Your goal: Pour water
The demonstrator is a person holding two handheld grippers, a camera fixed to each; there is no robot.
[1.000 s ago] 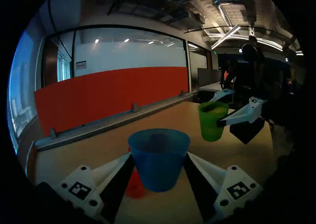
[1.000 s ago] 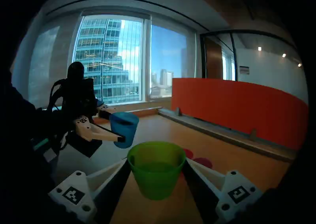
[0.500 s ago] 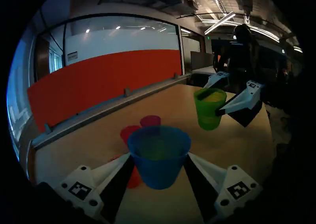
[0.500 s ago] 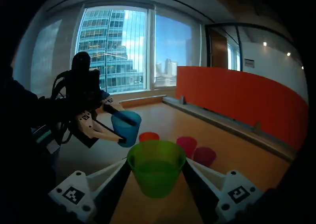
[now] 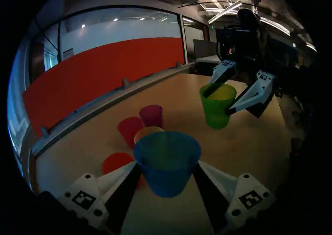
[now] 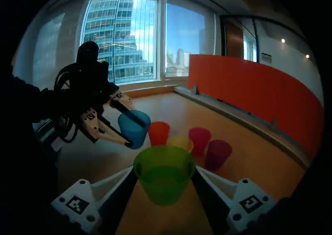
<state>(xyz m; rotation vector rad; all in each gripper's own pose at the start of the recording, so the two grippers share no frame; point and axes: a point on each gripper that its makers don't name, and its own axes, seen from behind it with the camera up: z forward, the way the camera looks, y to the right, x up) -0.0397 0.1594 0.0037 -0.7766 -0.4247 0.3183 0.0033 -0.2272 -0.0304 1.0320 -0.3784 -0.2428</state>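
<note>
My left gripper [image 5: 167, 179] is shut on a blue cup [image 5: 167, 162], held upright above the wooden table [image 5: 249, 144]. The right gripper view catches the same blue cup [image 6: 134, 128] farther off at the left, between the left gripper's fingers [image 6: 108, 136]. My right gripper [image 6: 164, 189] is shut on a green cup [image 6: 164, 179] with liquid in it, also upright. From the left gripper view the green cup [image 5: 217, 105] hangs at the right, apart from the blue one, in the right gripper [image 5: 226, 98].
Several cups stand grouped on the table between the two held cups: orange [image 6: 159, 132], yellow [image 6: 180, 142], pink [image 6: 199, 139] and dark red [image 6: 217, 153]. An orange partition [image 6: 257, 90] runs along the table's far edge. Windows [image 6: 124, 40] lie behind.
Both cameras have tipped downward, so the group of cups on the table has come fully into view. Both cups stay gripped and upright, and the green cup looks a little closer to the blue.
</note>
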